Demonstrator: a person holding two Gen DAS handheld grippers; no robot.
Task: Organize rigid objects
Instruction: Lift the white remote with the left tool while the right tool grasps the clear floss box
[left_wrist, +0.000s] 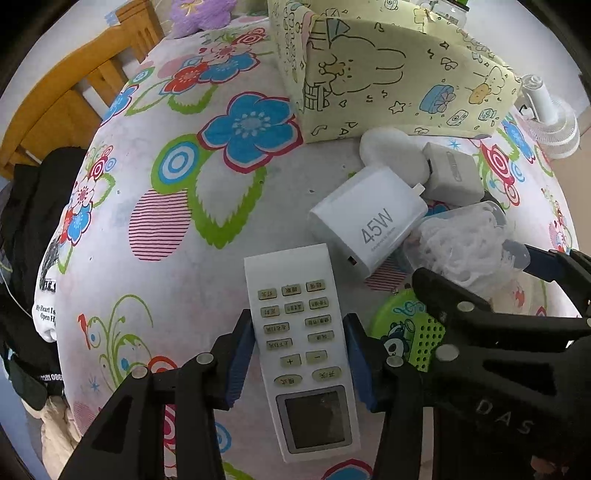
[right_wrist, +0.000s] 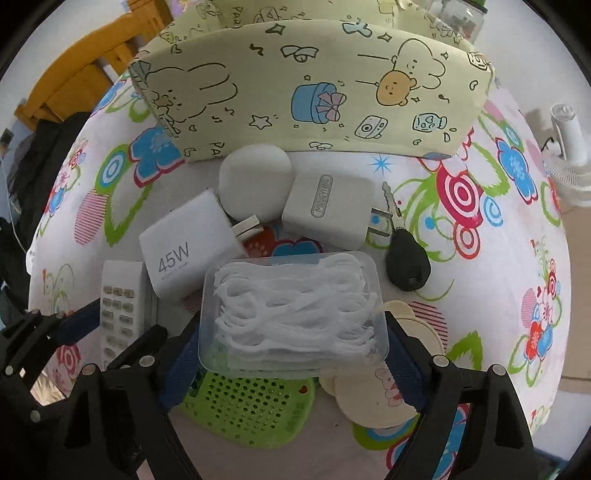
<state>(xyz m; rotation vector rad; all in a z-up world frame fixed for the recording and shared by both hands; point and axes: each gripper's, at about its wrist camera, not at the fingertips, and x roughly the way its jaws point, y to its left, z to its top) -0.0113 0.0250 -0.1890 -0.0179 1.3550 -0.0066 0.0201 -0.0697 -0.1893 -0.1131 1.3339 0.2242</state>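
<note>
The left gripper (left_wrist: 300, 354) clamps the white rectangular remote control (left_wrist: 301, 354), while the right gripper (right_wrist: 291, 350), jaws wide, straddles the clear plastic floss-pick box (right_wrist: 291, 314).

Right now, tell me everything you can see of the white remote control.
The white remote control is a slim rectangular slab, plastic by the look of it, with rows of pale buttons and a grey screen at the end nearest the left wrist camera. It lies face up on the floral sheet, button end pointing toward the 45W charger, apart from it. The left claw is shut on it, blue pads pressing its long edges. No damage shows.
</note>
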